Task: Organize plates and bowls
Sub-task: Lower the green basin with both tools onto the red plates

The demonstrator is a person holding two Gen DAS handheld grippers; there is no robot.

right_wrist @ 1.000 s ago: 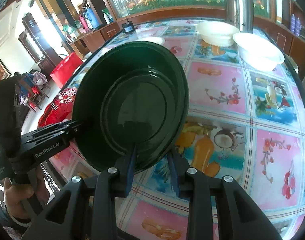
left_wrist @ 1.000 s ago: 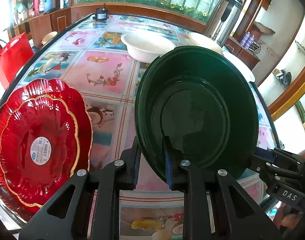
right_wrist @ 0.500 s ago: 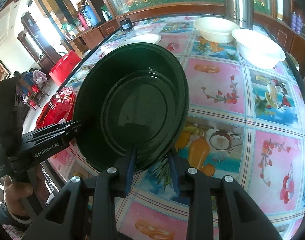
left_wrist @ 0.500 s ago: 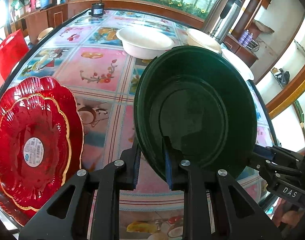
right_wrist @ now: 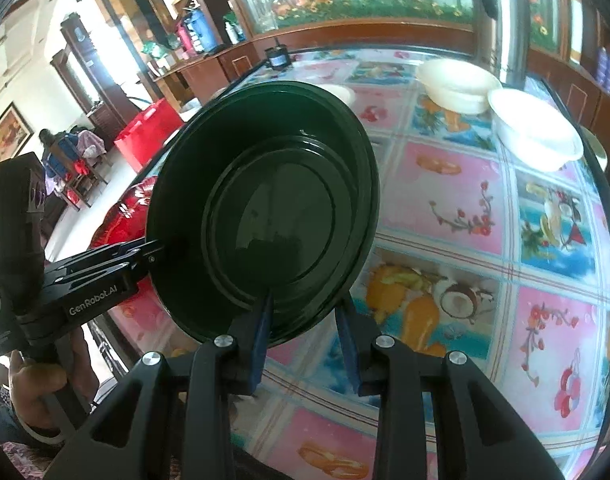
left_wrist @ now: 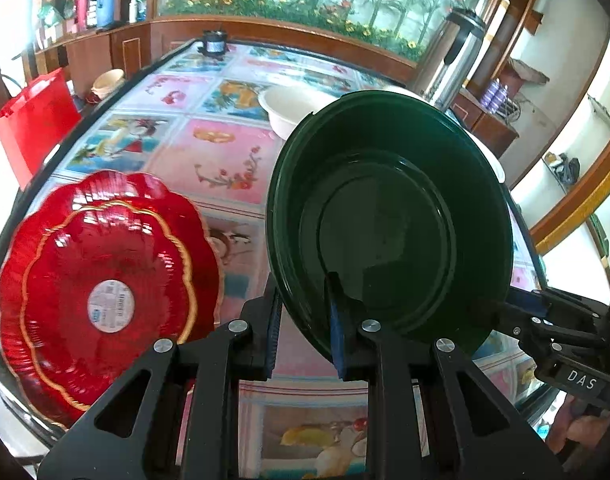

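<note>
In the left wrist view, a dark green round plastic bowl (left_wrist: 389, 224) is held tilted above the glass-topped table with its fruit-patterned cloth (left_wrist: 221, 160), its near rim clamped between the narrowed fingers of the left gripper (left_wrist: 303, 320). The right gripper (left_wrist: 545, 320) is seen pinching the rim at the far right. Red scalloped plastic plates (left_wrist: 105, 280) are stacked at the near left; a cream round bowl (left_wrist: 289, 108) is set farther off.

In the right wrist view, the bowl's (right_wrist: 265, 208) near rim is gripped by the right gripper (right_wrist: 305, 328), its left edge by the left gripper (right_wrist: 153, 258). Two white bowls (right_wrist: 533, 136) are placed far right, beside a steel thermos (right_wrist: 505, 20).
</note>
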